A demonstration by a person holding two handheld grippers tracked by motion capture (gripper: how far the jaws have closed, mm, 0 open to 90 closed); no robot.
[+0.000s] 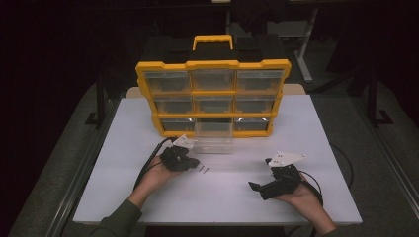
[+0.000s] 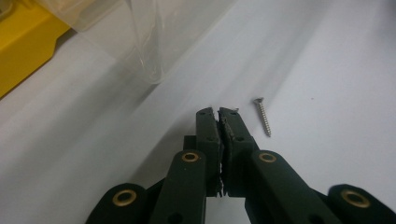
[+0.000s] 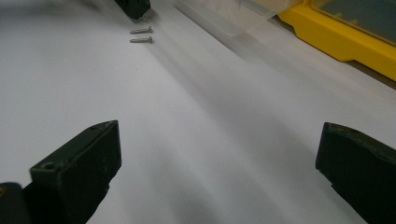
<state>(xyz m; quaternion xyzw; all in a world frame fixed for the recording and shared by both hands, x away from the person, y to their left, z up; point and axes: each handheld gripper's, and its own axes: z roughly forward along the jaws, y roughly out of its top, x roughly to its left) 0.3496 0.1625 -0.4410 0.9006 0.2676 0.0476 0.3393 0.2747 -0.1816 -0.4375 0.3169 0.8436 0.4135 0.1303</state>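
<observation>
The left gripper point(image 2: 218, 112) is pinched shut, apparently on a screw point(image 2: 235, 109), for the pulled-out clear drawer point(image 1: 213, 136); the right gripper point(image 3: 219, 154) rests wide open, empty.

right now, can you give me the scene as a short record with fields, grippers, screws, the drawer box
left gripper: jaws shut, tips down at the table, on the head end of a screw; a firm hold can't be confirmed
second screw: loose on the table, just beside the left gripper's tips
right gripper: jaws wide open, nothing between them, apart from the screws
drawer box: yellow frame, nine clear drawers, at the back of the table
open drawer: bottom middle, pulled out toward the person
table: white
</observation>
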